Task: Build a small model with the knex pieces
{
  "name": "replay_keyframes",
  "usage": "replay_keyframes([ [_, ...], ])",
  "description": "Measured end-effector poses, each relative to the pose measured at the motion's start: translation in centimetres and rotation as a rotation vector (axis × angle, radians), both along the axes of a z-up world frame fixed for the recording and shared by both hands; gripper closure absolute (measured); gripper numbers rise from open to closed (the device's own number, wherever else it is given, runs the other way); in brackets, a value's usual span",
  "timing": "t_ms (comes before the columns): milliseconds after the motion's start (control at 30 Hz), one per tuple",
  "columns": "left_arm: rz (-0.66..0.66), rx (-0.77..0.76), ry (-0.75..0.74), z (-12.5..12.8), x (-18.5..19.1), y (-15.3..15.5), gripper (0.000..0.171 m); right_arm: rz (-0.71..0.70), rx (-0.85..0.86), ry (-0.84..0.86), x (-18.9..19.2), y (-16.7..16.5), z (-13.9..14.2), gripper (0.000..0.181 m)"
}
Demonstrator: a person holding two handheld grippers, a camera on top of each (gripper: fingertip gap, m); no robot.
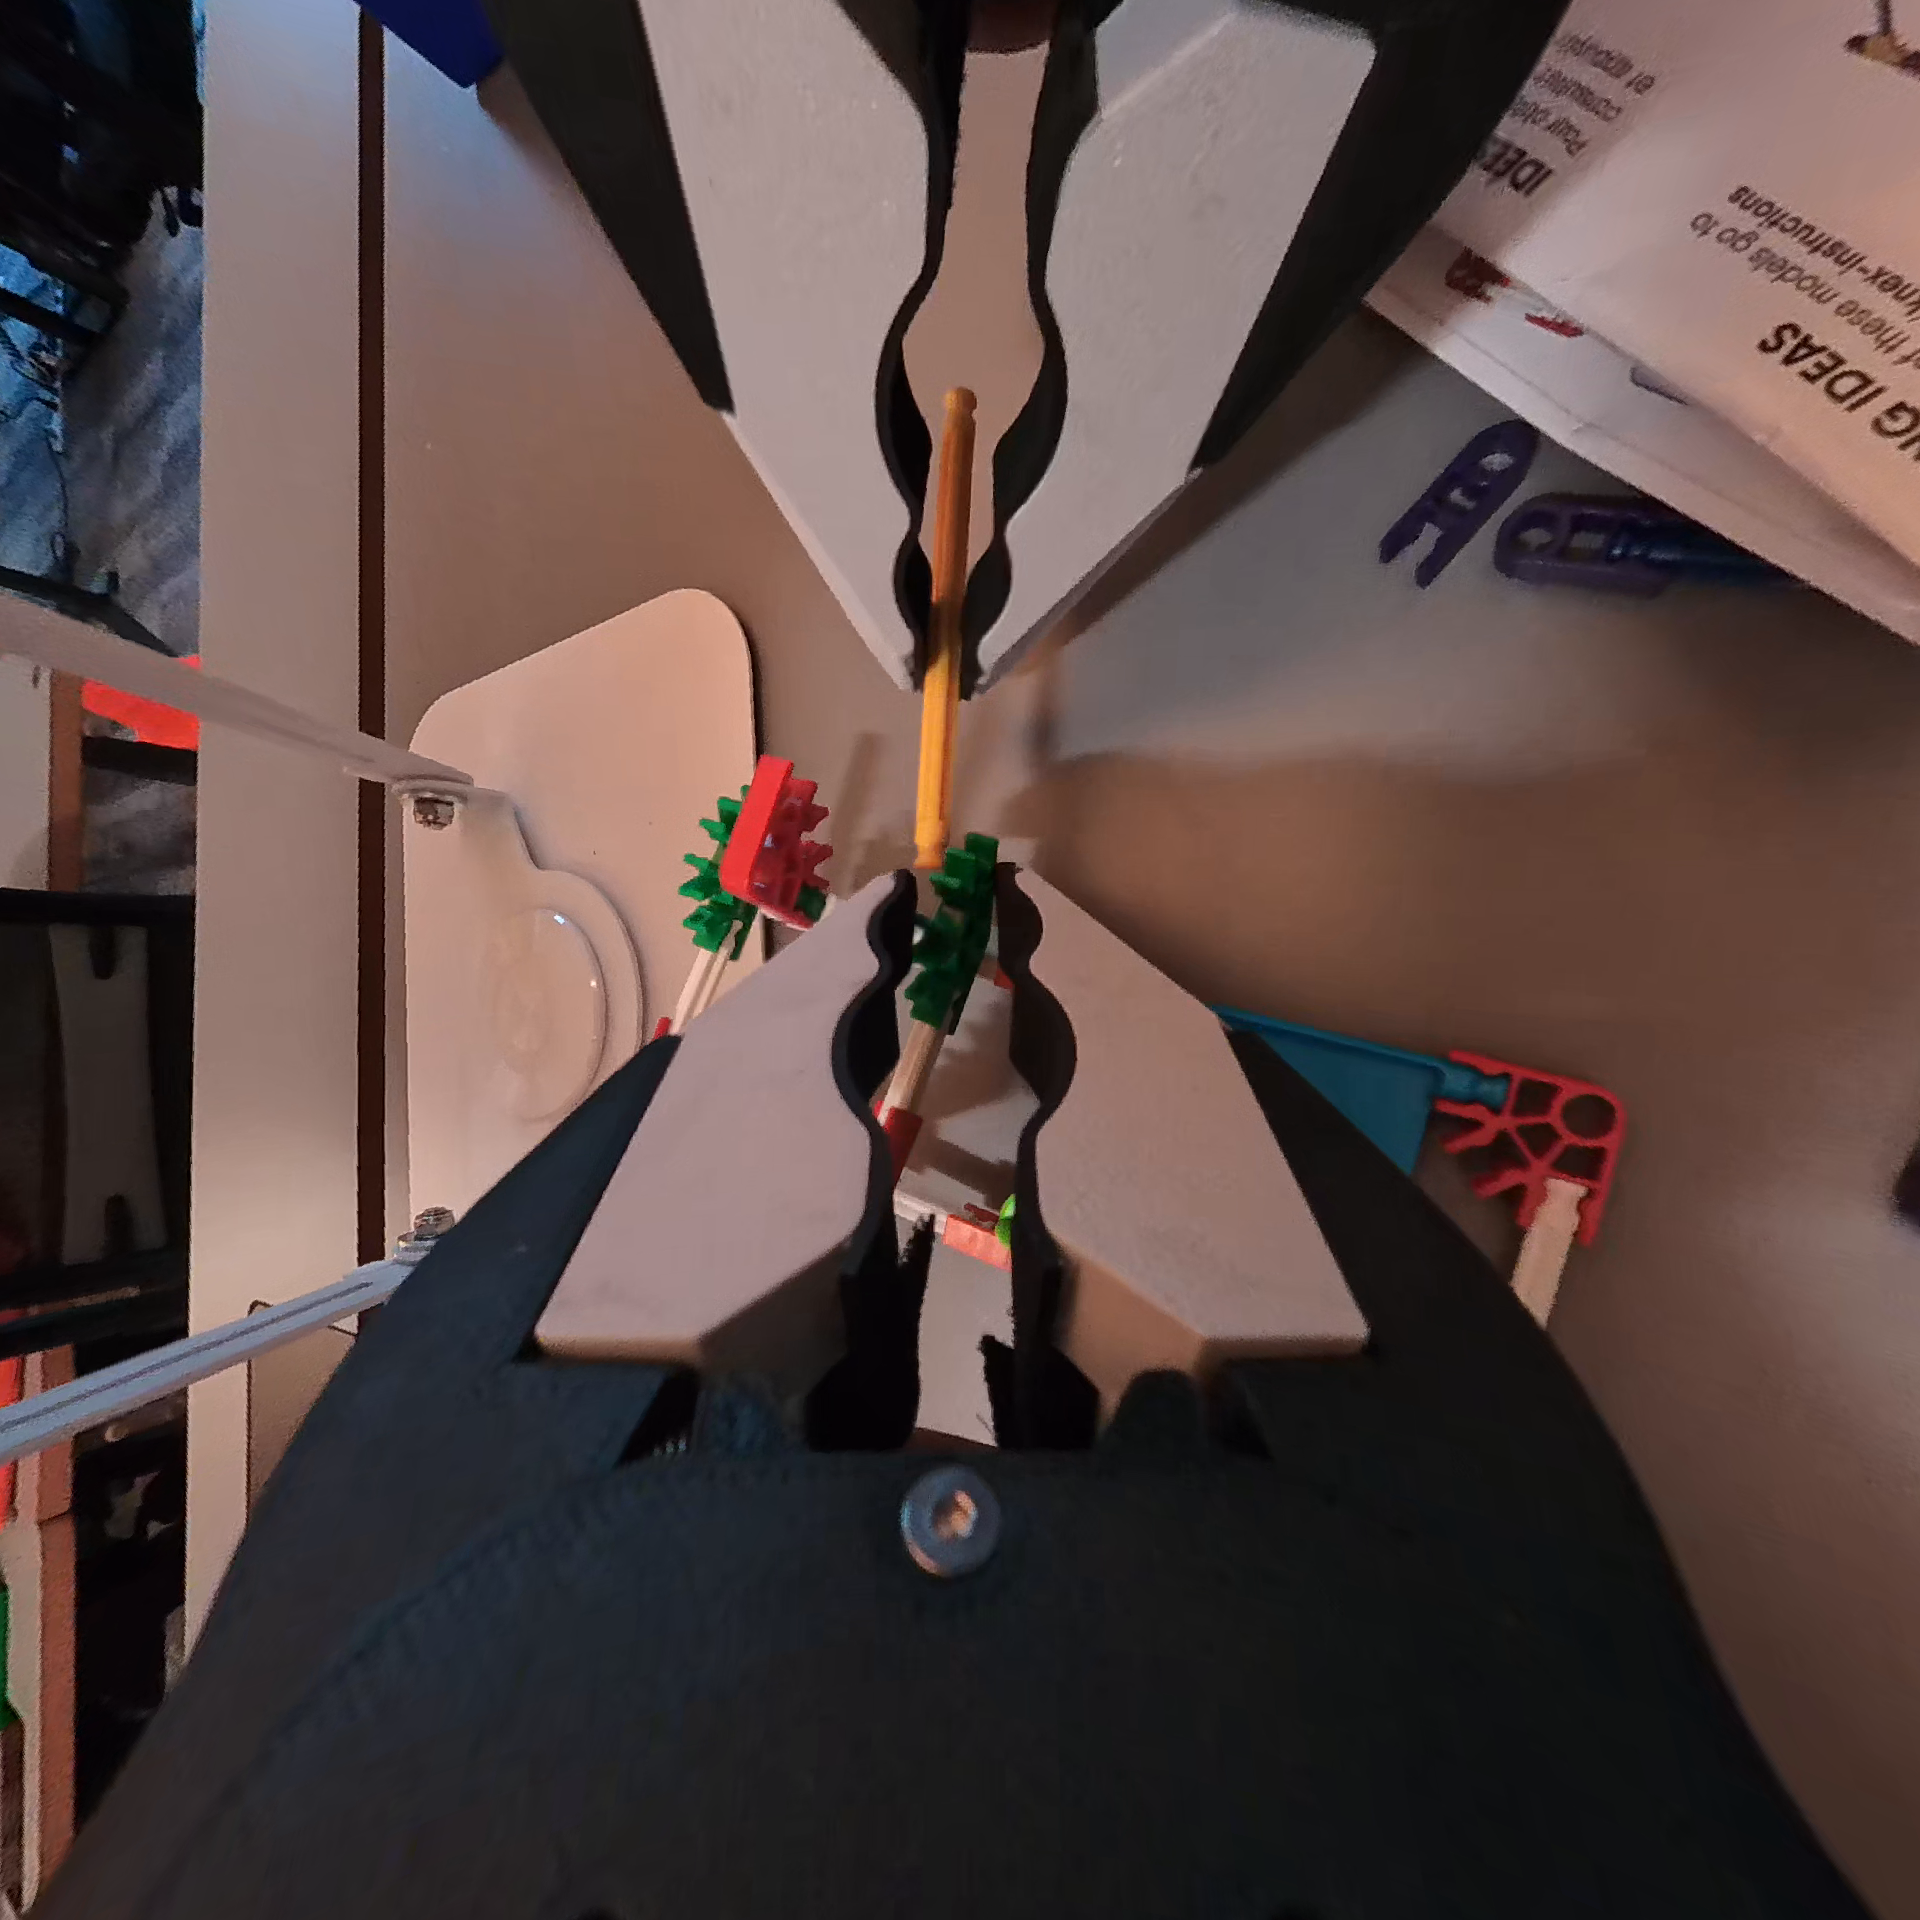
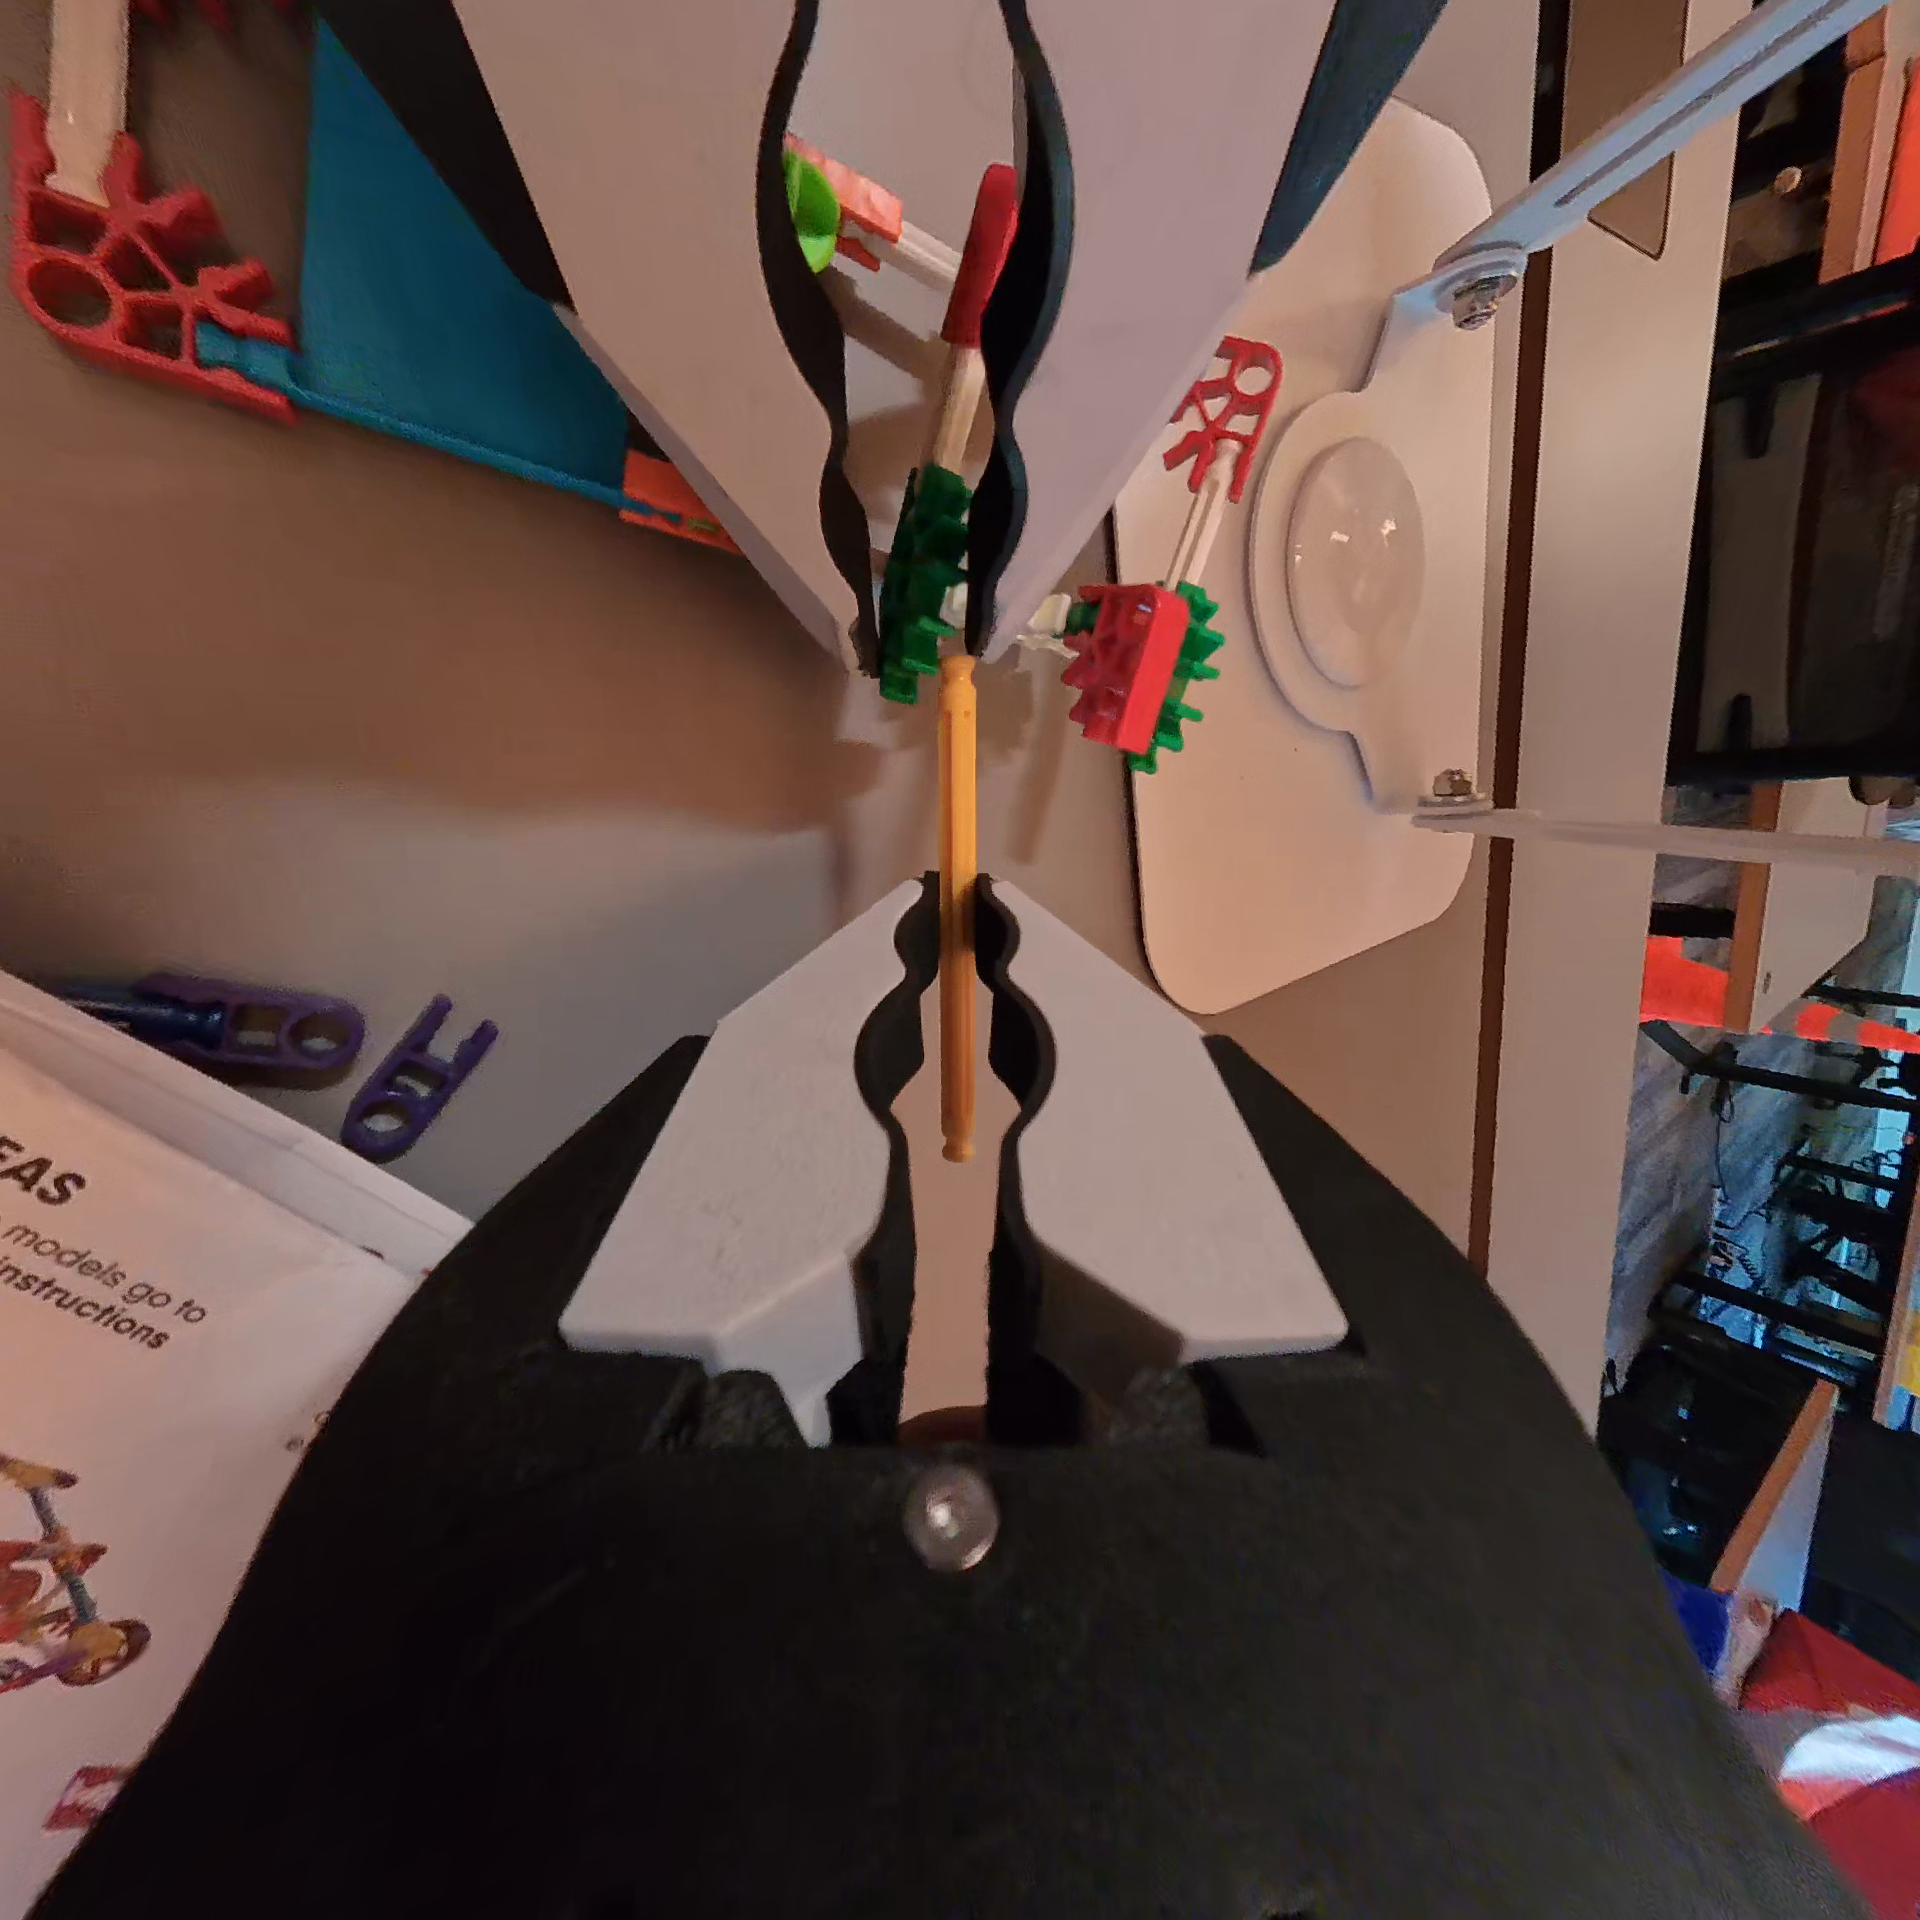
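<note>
Grippers face each other tip to tip above the pale table (image 1: 1455,831). Your right gripper (image 2: 958,883) is pinching a yellow rod (image 2: 957,904) near its middle, with the rod running straight along the fingers. Your left gripper (image 1: 951,883) is pressed together on a green gear-like connector (image 1: 951,935), which sits on a white rod (image 1: 914,1070) of a small toy frame. The yellow rod's tip is touching or just short of the connector's rim; you cannot tell which. To handle this well, keep the rod in line with the connector's edge and both grips firm, since a thin rod held mid-length is likely to swivel if pushed off-axis. Purple connectors (image 2: 416,1060) and a printed booklet (image 2: 208,1351) lie off to the side, well apart.
</note>
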State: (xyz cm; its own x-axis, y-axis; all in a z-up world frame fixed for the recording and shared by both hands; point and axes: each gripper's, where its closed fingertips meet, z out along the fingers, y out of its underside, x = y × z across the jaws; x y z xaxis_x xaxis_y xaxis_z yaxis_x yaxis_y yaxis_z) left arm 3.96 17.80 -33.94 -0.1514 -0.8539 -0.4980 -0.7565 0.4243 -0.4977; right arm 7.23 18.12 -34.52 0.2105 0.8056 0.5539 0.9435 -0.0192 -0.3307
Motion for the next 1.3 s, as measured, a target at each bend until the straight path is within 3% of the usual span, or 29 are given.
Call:
replay_keyframes([
  [567,-0.022,-0.031,-0.035,-0.5,0.0,0.1,0.158,0.052,-0.022,0.034,-2.0,-0.9,0.8,0.179],
  [967,0.092,-0.027,-0.074,-0.5,0.7,1.5,0.156,0.041,-0.111,0.183,-0.2,-1.3,2.5,0.179],
  [1300,0.021,-0.1,-0.026,-0.5,-1.1,0.1,0.142,0.061,-0.137,0.218,-2.0,-1.3,1.4,0.179],
])
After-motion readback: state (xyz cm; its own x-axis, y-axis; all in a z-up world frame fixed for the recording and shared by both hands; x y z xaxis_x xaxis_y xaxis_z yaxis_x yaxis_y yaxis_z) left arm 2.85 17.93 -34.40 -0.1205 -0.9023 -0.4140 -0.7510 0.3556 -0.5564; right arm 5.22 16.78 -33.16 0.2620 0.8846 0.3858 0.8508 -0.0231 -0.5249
